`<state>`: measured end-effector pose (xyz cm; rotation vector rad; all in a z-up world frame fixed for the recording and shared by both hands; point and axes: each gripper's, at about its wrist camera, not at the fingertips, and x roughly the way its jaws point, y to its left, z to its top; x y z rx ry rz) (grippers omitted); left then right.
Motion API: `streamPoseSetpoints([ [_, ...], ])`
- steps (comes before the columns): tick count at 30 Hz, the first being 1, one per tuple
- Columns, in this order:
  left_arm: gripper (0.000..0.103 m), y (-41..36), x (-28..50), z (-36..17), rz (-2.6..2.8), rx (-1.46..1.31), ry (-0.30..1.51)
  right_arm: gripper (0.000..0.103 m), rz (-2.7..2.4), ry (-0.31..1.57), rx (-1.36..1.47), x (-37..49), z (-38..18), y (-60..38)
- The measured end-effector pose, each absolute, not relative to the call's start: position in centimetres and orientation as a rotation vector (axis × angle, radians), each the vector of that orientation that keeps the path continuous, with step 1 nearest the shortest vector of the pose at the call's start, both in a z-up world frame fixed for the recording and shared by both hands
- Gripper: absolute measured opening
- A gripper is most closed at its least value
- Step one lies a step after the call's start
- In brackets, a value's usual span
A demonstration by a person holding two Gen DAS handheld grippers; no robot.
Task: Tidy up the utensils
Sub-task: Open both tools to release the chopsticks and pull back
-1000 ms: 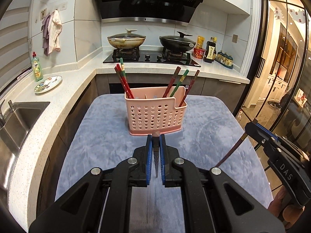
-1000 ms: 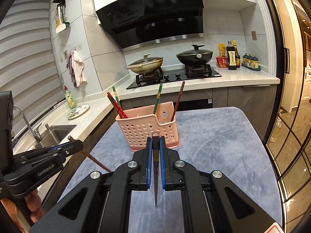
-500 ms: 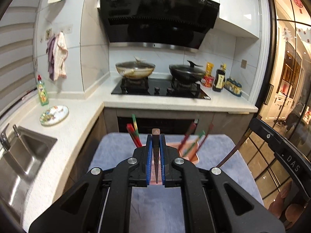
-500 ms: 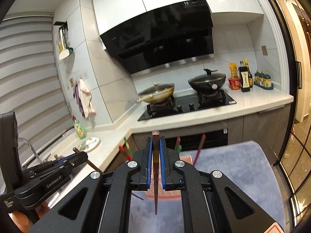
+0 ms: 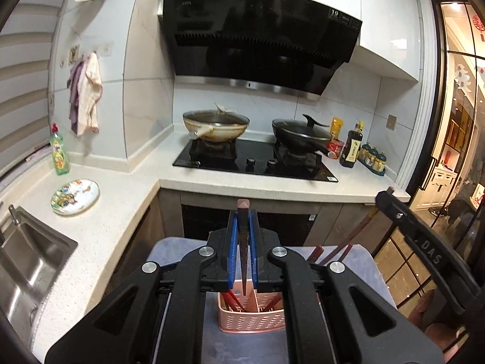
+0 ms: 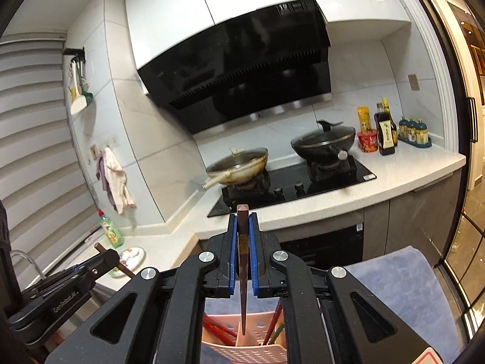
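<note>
Each tool grips one dark chopstick: the left tool (image 5: 242,251) holds its chopstick (image 5: 242,242) tight, and the right tool (image 6: 242,251) holds its chopstick (image 6: 242,261). Both have lifted up since a second ago. The tips now hang right above the pink basket (image 5: 251,321) on the bench (image 6: 403,276), ready to drop in with the other chopsticks (image 6: 218,330). The stove (image 5: 254,157) sits far behind.

Home kitchen: hob (image 5: 254,159), range hood (image 5: 260,45), sink (image 5: 27,261)

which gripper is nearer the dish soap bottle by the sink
Left. The left gripper, shut on a chopstick, is on the sink side, closer to the dish soap bottle. The right gripper, also holding a chopstick, is farther out toward the glass door side, with the left gripper between it and the bottle.
</note>
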<state>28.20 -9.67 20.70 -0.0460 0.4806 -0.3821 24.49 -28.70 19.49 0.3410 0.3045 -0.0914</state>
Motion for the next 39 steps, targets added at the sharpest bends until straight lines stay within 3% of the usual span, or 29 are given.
streamPoseSetpoints([
  [15,0.008,-11.5,29.2,15.6,-0.379,0.002,0.563,0.009,-0.088,0.463,0.310,26.8,13.6,-27.6],
  [16,0.010,-11.6,29.0,15.5,-0.374,0.011,0.562,0.011,-0.089,0.462,0.309,26.6,13.6,-27.6],
  [20,0.038,-11.7,28.2,15.5,-0.354,0.019,0.548,0.012,-0.084,0.459,0.305,25.8,14.0,-27.4],
  [24,0.041,-11.7,27.3,15.9,-0.344,0.033,0.532,0.020,-0.077,0.450,0.283,24.6,14.4,-26.9],
  [26,0.050,-11.7,26.8,16.0,-0.337,0.038,0.525,0.032,-0.070,0.445,0.273,23.8,14.6,-26.6],
  [39,0.066,-10.9,23.4,15.2,-0.291,0.065,0.530,0.040,-0.088,0.504,0.229,18.9,13.8,-25.5],
])
